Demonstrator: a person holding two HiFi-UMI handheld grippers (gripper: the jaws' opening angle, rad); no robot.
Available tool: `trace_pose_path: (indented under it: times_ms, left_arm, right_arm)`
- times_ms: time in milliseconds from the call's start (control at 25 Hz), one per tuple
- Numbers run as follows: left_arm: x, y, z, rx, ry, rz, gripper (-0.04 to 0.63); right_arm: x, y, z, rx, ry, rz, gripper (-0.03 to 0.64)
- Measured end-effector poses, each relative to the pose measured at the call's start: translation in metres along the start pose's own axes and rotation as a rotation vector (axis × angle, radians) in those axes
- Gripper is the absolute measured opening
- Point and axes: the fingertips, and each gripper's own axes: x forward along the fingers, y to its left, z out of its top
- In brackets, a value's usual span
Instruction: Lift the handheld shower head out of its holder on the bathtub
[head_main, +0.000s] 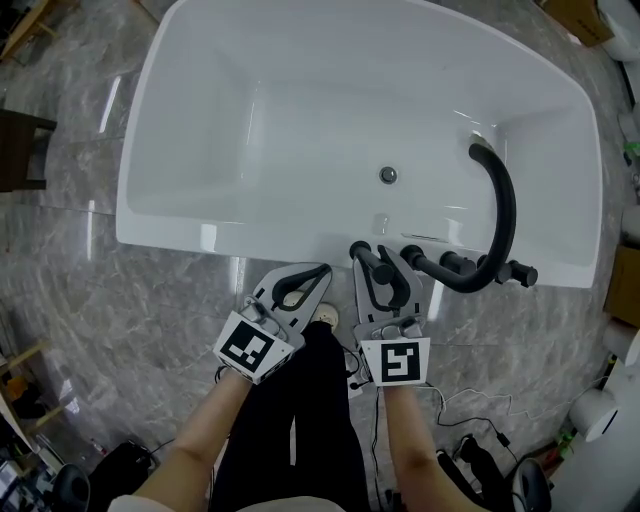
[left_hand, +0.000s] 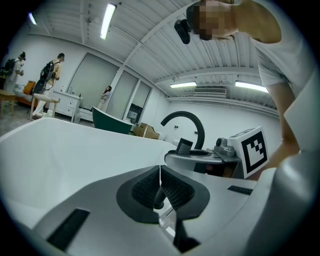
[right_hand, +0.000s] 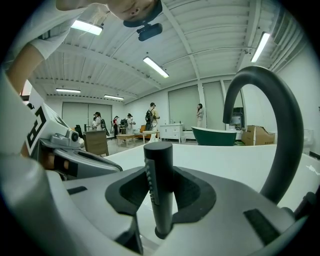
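The handheld shower head (head_main: 366, 257) is a slim black stick standing upright in its holder on the near rim of the white bathtub (head_main: 270, 238). My right gripper (head_main: 383, 270) is shut on it. In the right gripper view the stick (right_hand: 160, 180) rises between the dark pads (right_hand: 192, 192), which press on both of its sides. My left gripper (head_main: 316, 272) hovers just left of it over the rim, shut with nothing inside. Its tips (left_hand: 160, 172) meet in the left gripper view.
A black arched faucet (head_main: 506, 205) with knobs (head_main: 455, 262) stands on the rim right of the shower head, close to my right gripper. The tub drain (head_main: 388, 175) lies beyond. Cables (head_main: 470, 410) trail on the marble floor. People stand far back in the room (right_hand: 150, 117).
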Motion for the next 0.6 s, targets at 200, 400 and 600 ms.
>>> trace_pose_path:
  times_ms: [200,400,600]
  left_arm:
    - [-0.002,-0.004,0.011,0.019,-0.011,-0.012,0.012]
    - [-0.007,-0.012,0.026,0.022,-0.022,-0.018,0.012]
    - [-0.012,-0.02,0.044,0.044,-0.041,-0.03,0.012]
  right_arm:
    - [-0.001,0.001,0.014,-0.047,-0.003,0.017,0.138]
    - [-0.007,0.005,0.032,-0.063,-0.02,0.035,0.138]
    - [-0.013,0.012,0.046,-0.08,-0.02,0.049,0.137]
